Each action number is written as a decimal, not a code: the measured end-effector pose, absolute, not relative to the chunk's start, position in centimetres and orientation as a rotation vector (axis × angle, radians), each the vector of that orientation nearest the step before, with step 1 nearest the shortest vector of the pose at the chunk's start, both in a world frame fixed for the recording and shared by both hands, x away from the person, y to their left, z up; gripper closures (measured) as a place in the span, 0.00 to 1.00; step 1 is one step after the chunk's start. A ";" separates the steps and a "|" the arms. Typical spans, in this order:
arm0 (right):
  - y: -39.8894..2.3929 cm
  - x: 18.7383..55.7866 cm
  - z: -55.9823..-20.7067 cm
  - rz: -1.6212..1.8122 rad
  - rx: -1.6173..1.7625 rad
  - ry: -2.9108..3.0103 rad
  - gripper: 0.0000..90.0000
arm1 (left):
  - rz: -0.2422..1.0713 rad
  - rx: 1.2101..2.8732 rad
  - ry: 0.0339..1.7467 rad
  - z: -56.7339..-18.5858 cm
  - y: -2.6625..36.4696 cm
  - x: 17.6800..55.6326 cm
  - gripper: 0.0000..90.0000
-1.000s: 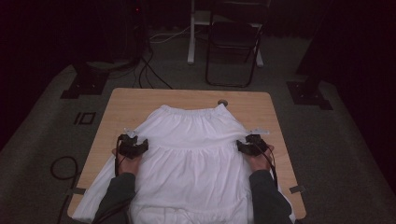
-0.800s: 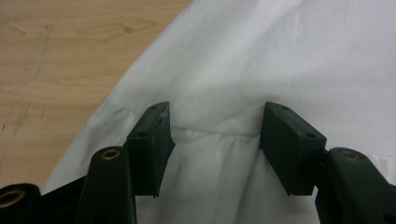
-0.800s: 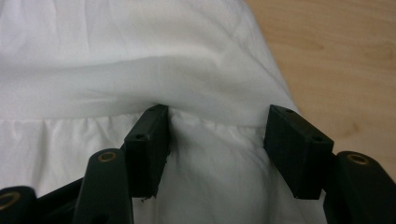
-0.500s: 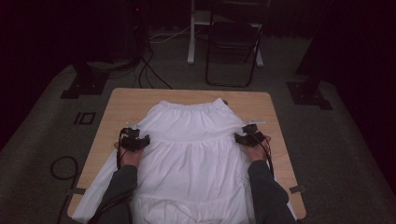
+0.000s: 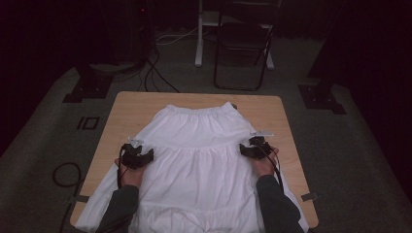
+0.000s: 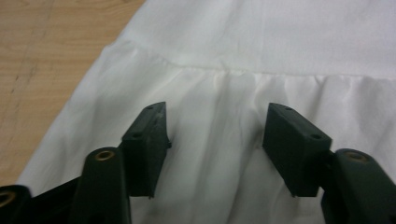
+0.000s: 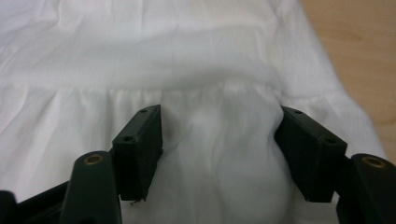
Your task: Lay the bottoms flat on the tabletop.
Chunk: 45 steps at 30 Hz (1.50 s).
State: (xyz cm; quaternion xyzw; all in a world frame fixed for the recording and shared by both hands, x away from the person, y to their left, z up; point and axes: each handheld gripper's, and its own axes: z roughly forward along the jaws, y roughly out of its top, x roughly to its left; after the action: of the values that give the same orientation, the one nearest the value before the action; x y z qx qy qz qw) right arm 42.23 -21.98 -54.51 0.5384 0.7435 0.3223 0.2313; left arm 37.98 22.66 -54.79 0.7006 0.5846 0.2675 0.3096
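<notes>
1. Skirt (image 5: 201, 160), white and tiered, lies flat on the wooden counter (image 5: 131, 109), waistband at the far end, hem hanging off the near edge by the person's sleeves.
2. Left claw (image 5: 141, 154) sits at the skirt's left side near the gathered seam (image 6: 224, 72). Its jaws have just been opening and stand spread; cloth lies between them, but the pads press on nothing.
3. Right claw (image 5: 250, 148) sits at the skirt's right side by the same seam. Its jaws have also just been opening and stand spread. A soft mound of cloth rises between them; the right gripper view leaves it unclear whether it brushes the outer pad.
4. Risk: closing on that mound likely pinches both layers plus a fold, so any pull drags a crease across the tier.
5. Risk: closing too shallow catches only the top layer. The skirt would then separate and balloon rather than move as one piece.
6. Risk: uneven pulls from the two sides skew the garment, since nothing pins the waistband.
7. Risk: the overhanging hem adds weight toward the person. A loose lift may let the whole skirt slide off the near edge.
8. Risk: a trailing cable (image 5: 119, 175) by the left hand may snag cloth when that hand shifts.
9. Judgement: both sides look released, a regrip pending.
</notes>
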 end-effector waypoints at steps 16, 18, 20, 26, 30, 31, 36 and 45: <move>-22.1 47.3 -54.3 0.777 1.505 2.004 0.27 | 0.724 1.818 1.605 -54.6 22.0 43.7 0.47; -22.9 47.5 -54.4 0.769 1.548 1.973 0.25 | 0.723 1.820 1.618 -54.5 21.5 44.1 0.48; -23.2 47.6 -54.4 0.780 1.584 1.963 0.25 | 0.717 1.826 1.621 -54.4 21.4 44.2 0.48; -22.5 47.0 -53.9 0.736 1.565 1.991 0.36 | 0.686 1.929 1.584 -53.7 21.3 43.4 0.48; -22.0 45.8 -52.7 0.763 1.508 2.012 0.43 | 0.685 1.927 1.516 -52.8 21.9 41.8 0.49; -22.0 45.4 -52.3 0.779 1.494 2.018 0.44 | 0.687 1.931 1.502 -52.5 22.2 41.3 0.49; -22.6 43.0 -50.9 0.838 1.447 2.052 0.51 | 0.668 1.884 1.490 -50.9 23.7 38.7 0.48; -24.3 38.5 -50.4 0.867 1.398 2.091 0.60 | 0.689 1.913 1.443 -50.9 24.4 33.5 0.47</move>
State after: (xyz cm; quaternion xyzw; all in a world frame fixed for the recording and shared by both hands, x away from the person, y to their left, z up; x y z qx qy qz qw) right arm 38.48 -24.25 -50.42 0.5102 0.7634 0.3165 0.2382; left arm 33.51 24.43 -50.85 0.7272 0.5486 0.2621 0.3186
